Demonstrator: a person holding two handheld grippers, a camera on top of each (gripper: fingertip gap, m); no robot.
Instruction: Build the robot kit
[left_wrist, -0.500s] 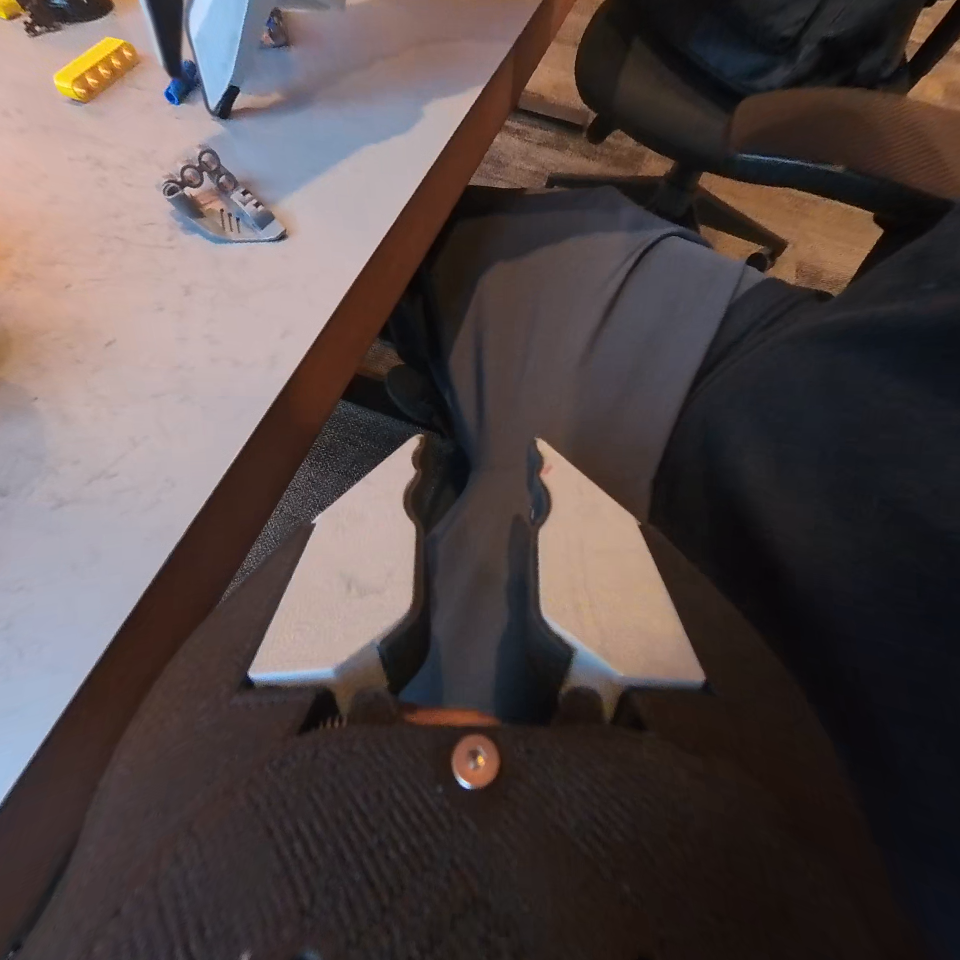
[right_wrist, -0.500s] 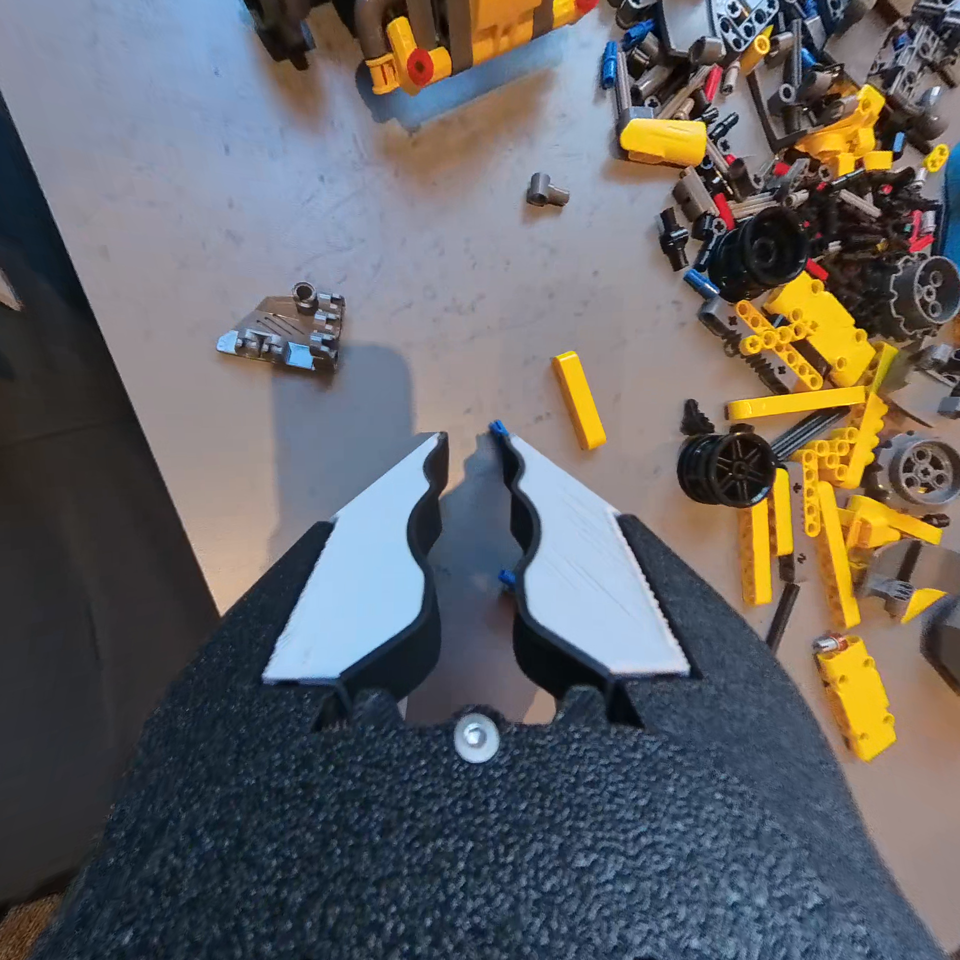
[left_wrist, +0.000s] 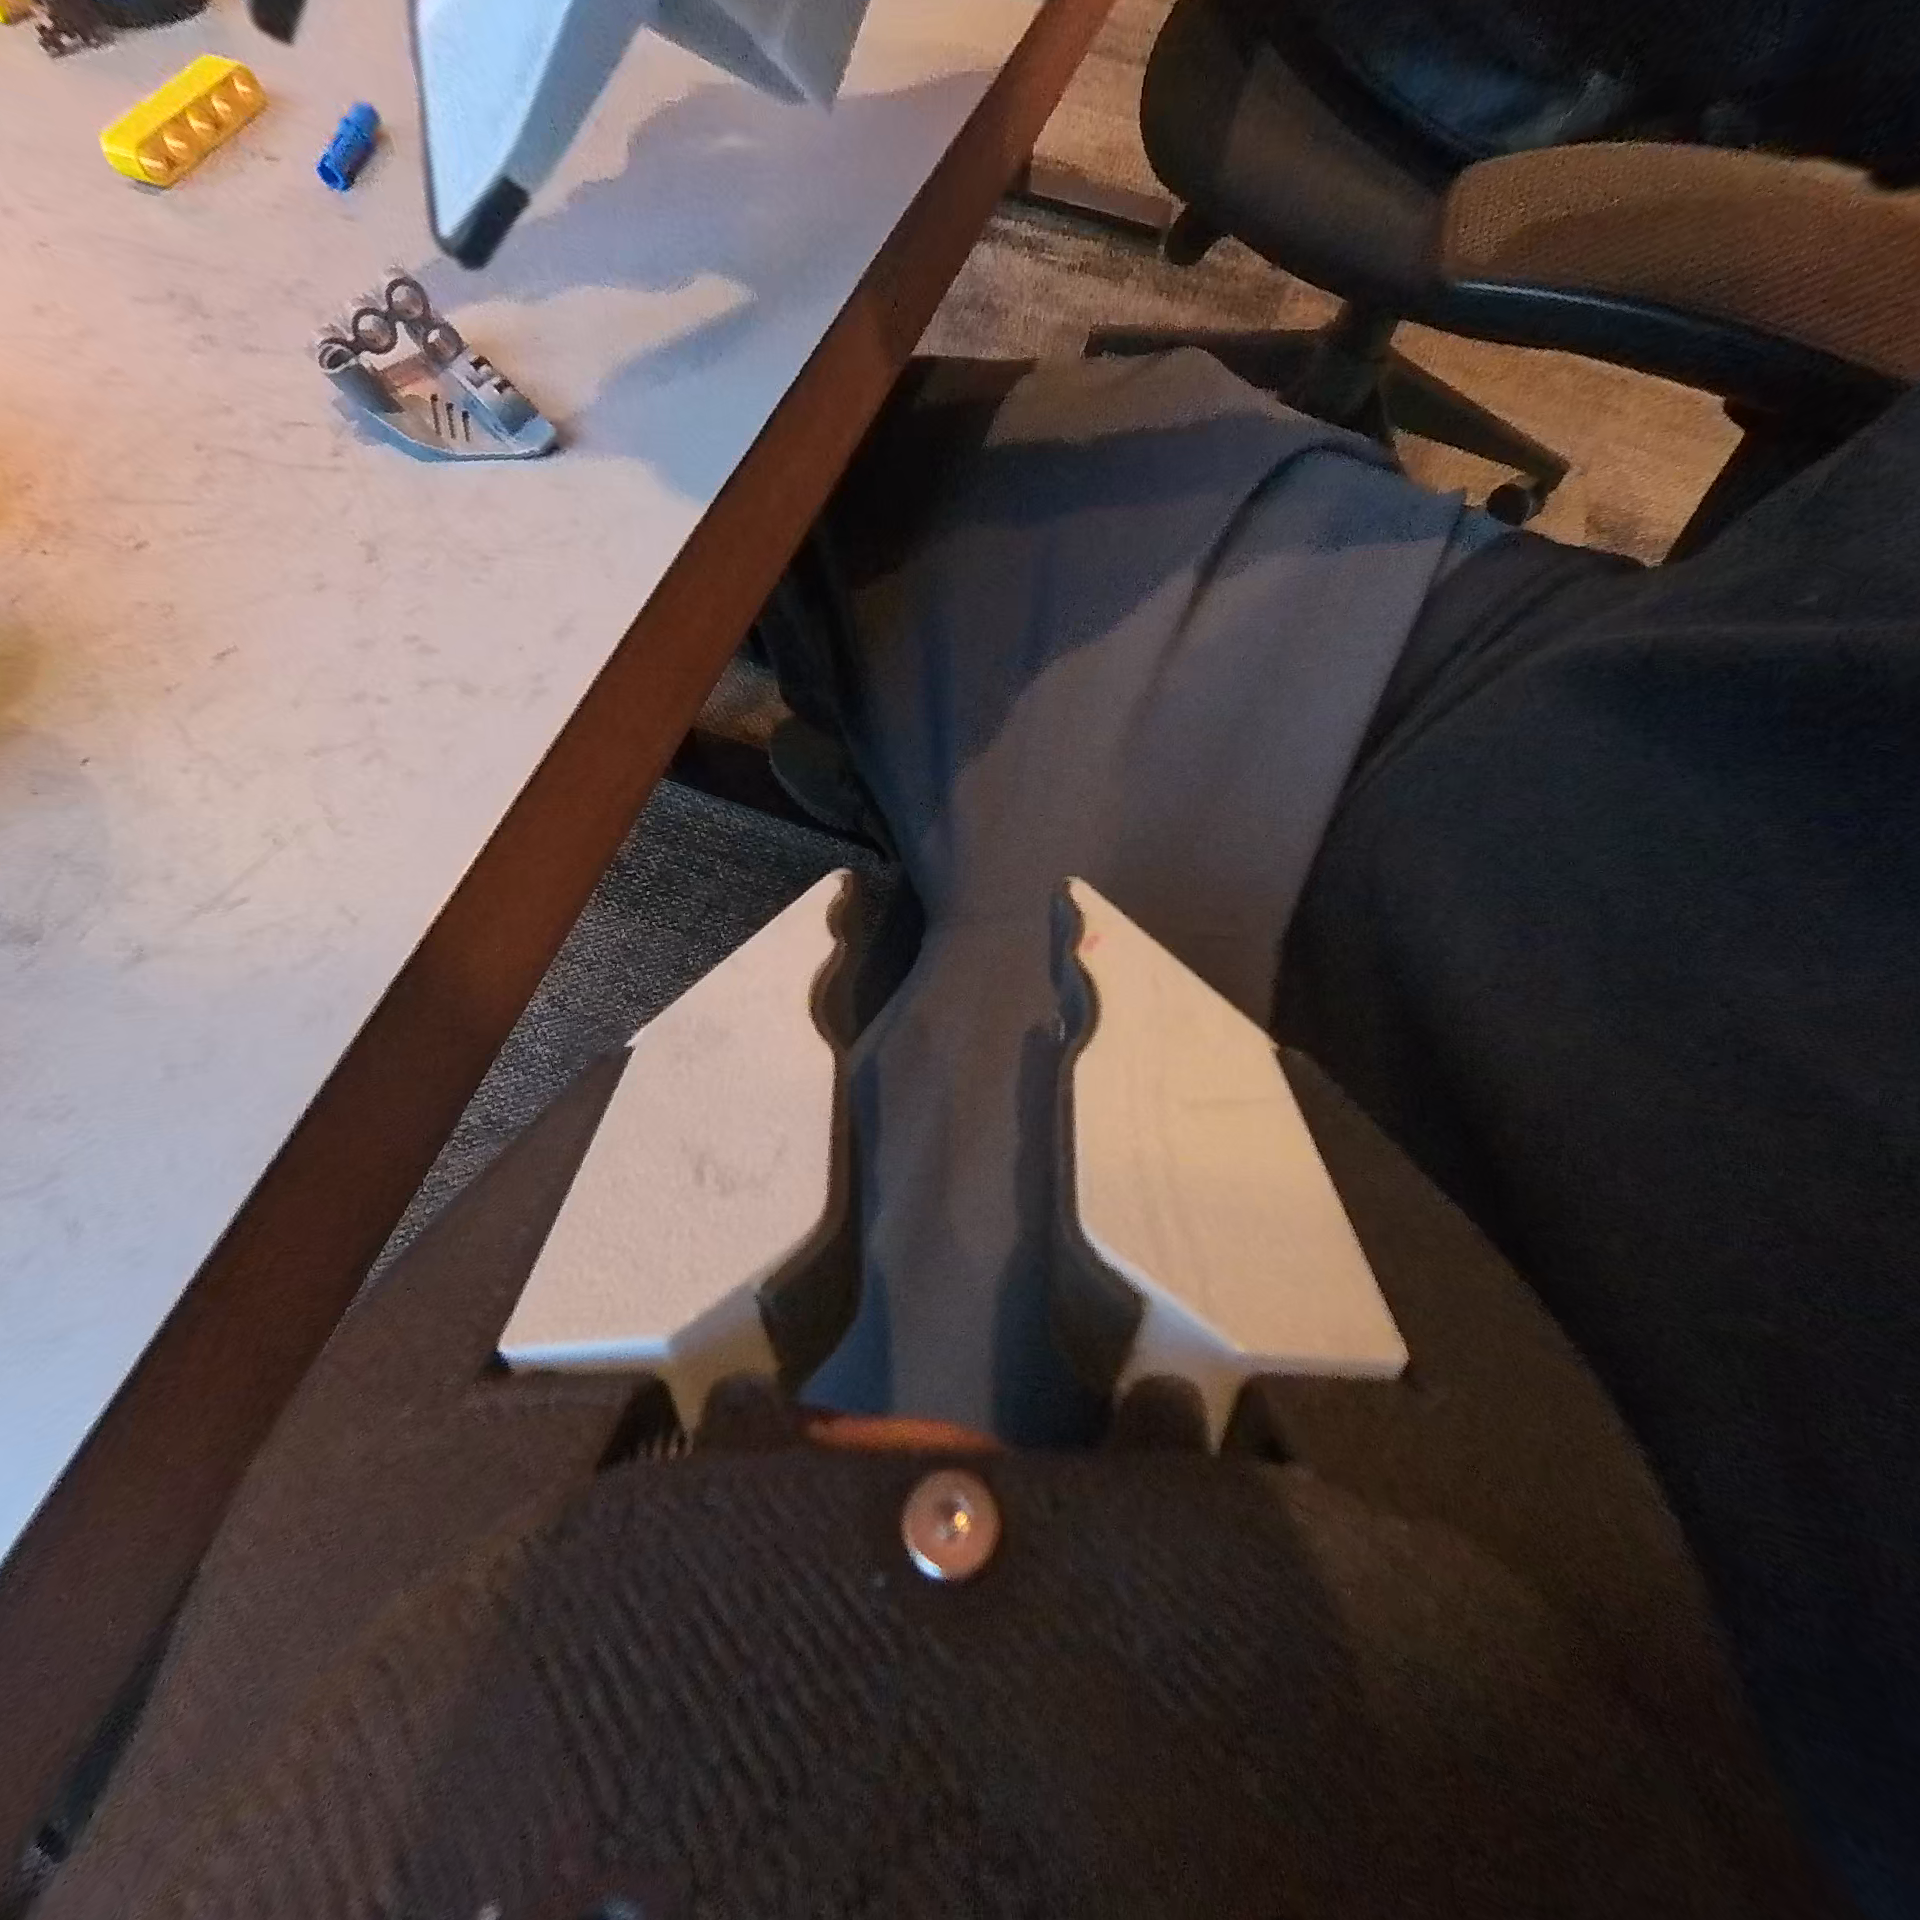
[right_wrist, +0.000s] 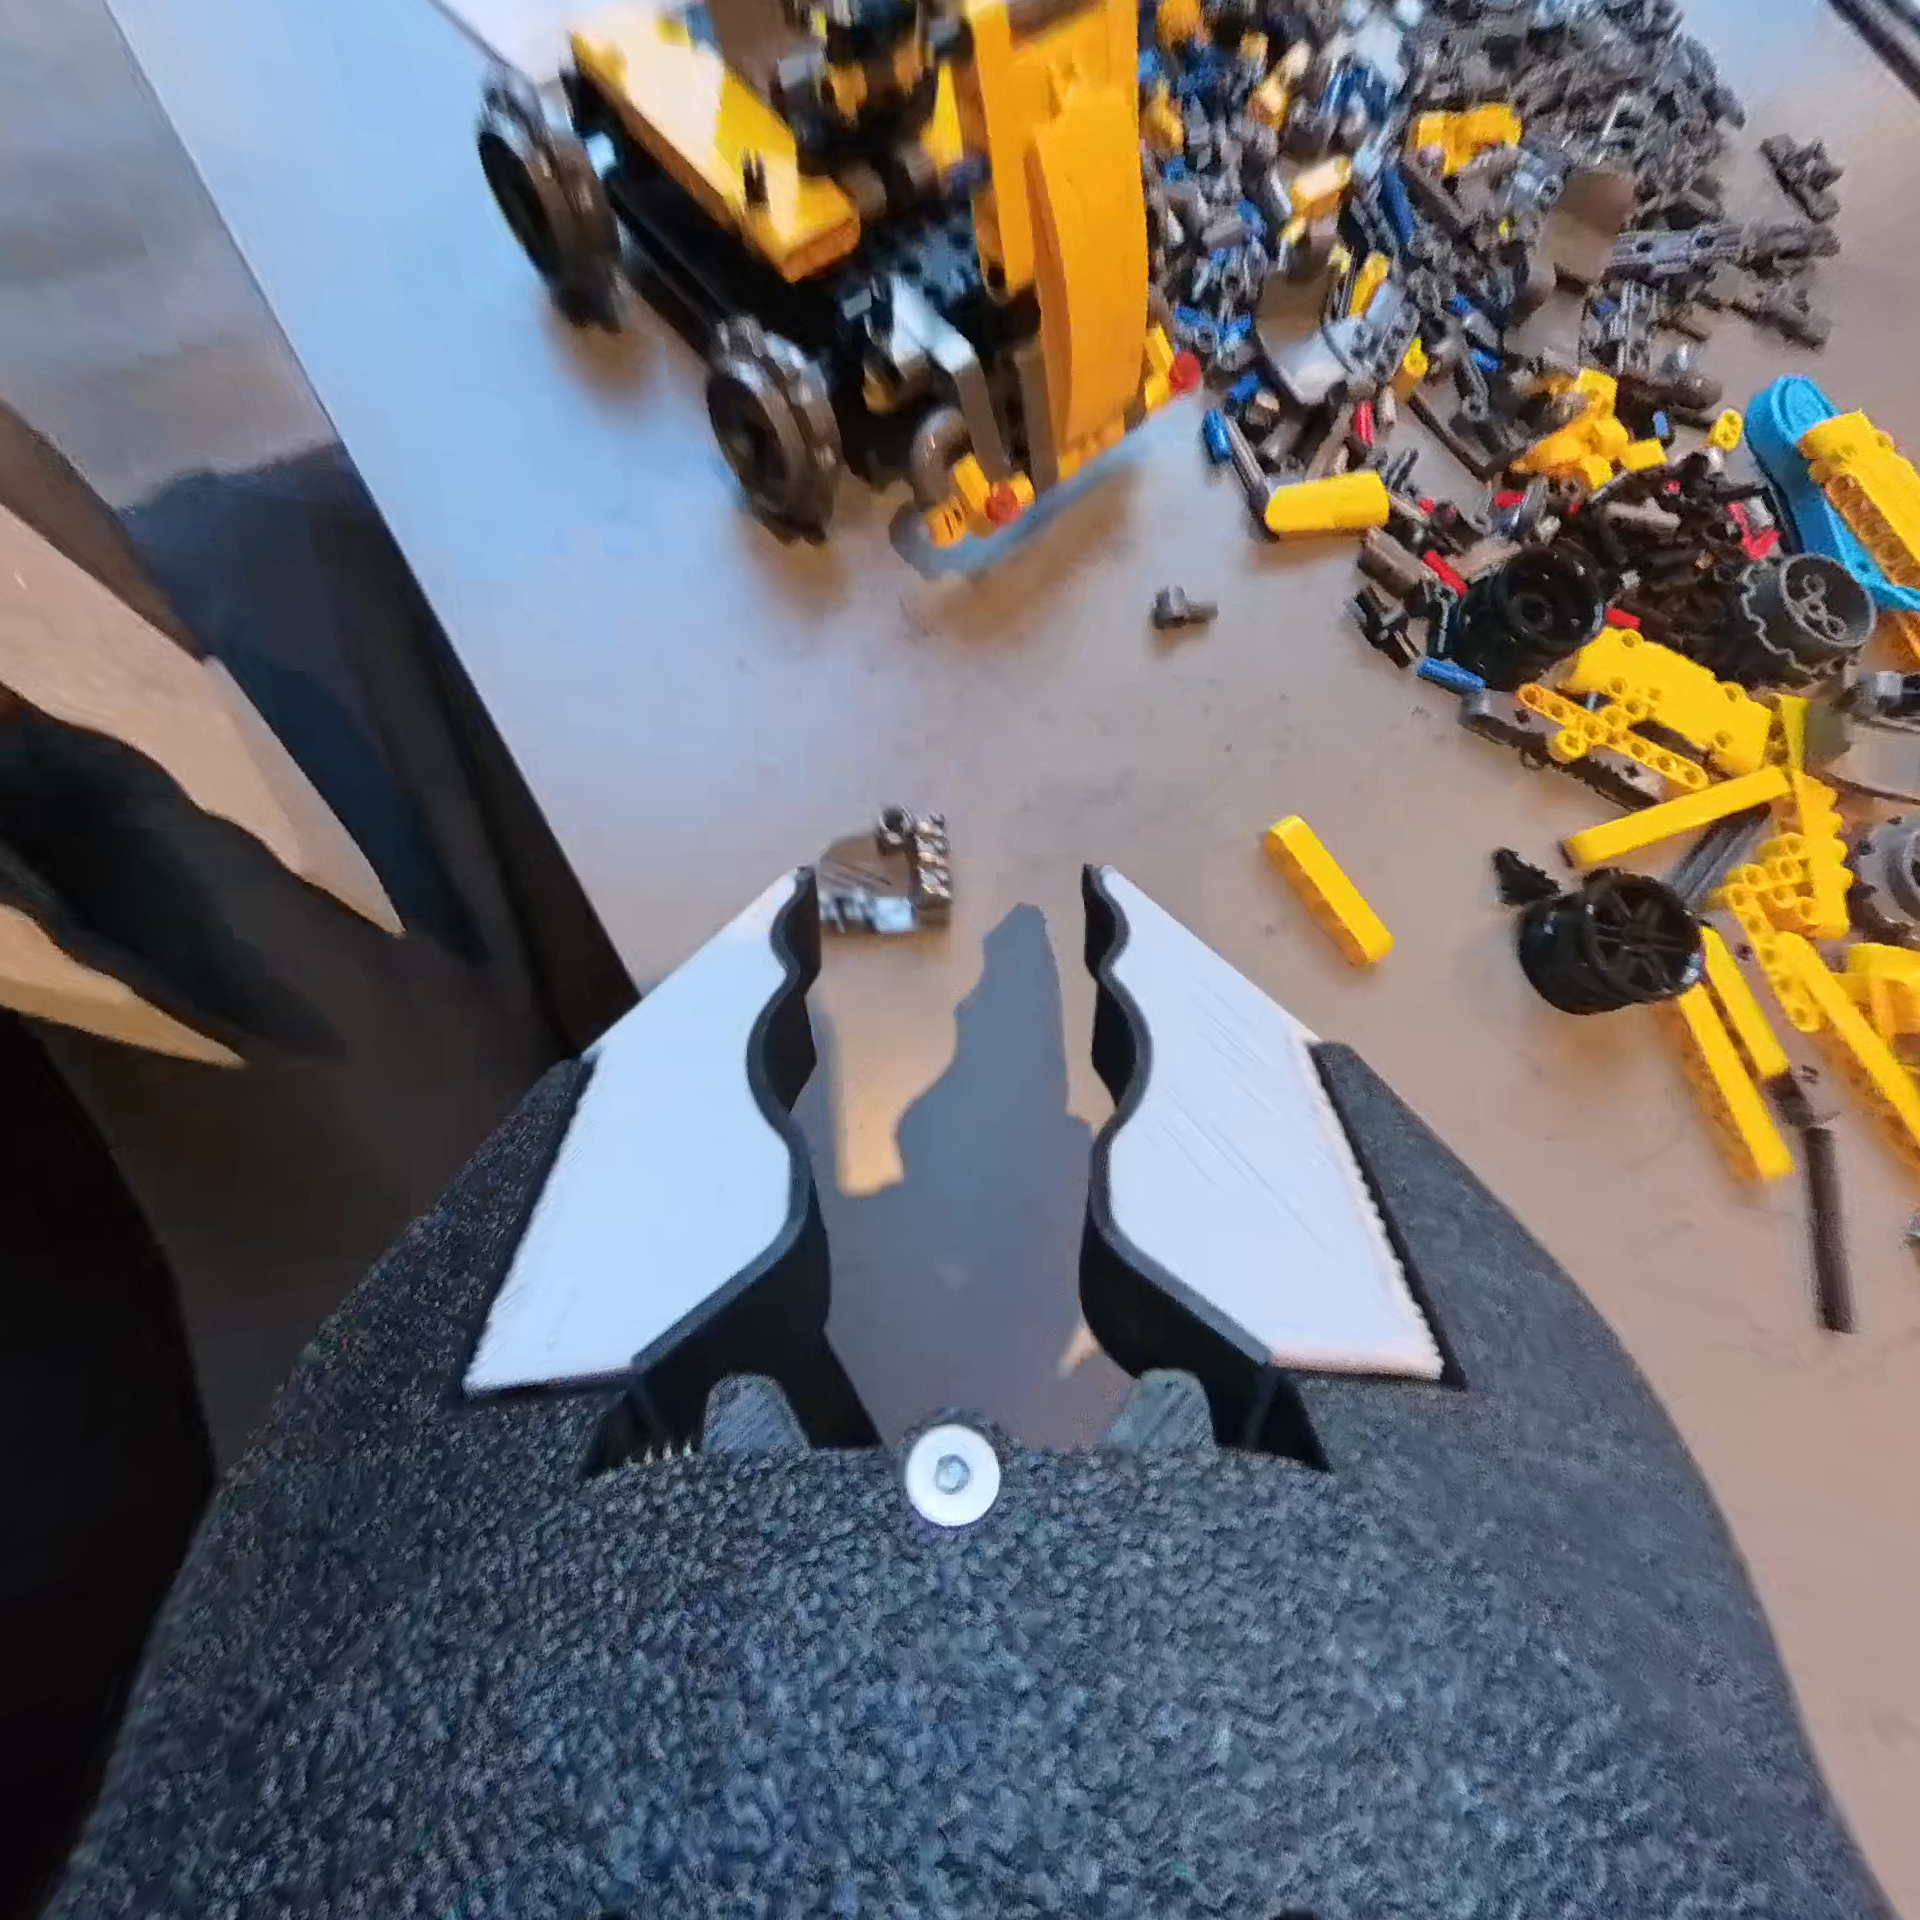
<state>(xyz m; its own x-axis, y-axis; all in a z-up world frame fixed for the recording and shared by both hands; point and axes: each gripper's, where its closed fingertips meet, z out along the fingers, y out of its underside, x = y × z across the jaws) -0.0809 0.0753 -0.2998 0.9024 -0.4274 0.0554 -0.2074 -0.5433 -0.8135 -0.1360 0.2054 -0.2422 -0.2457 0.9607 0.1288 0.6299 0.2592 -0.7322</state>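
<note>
The right gripper (right_wrist: 945, 894) hovers low over the bench (right_wrist: 727, 644), jaws apart and empty, their shadow falling between them. Nearest, just off the left jaw tip at about 11 o'clock, lies a small grey ribbed building-toy panel (right_wrist: 888, 868), flat and untouched. A loose yellow beam (right_wrist: 1328, 888) sits at 2 o'clock, and beyond it the heap of yellow and black loose parts (right_wrist: 1662, 623). A part-built yellow vehicle model (right_wrist: 862, 260) stands at 12 o'clock, blurred.

The left gripper (left_wrist: 951, 894) is held off the bench edge (left_wrist: 727, 582), over the person's lap (left_wrist: 1143, 644), jaws apart, holding nothing, probably parked out of the way. In its view a small blue pin (left_wrist: 345, 145) lies on the bench at 10 o'clock.
</note>
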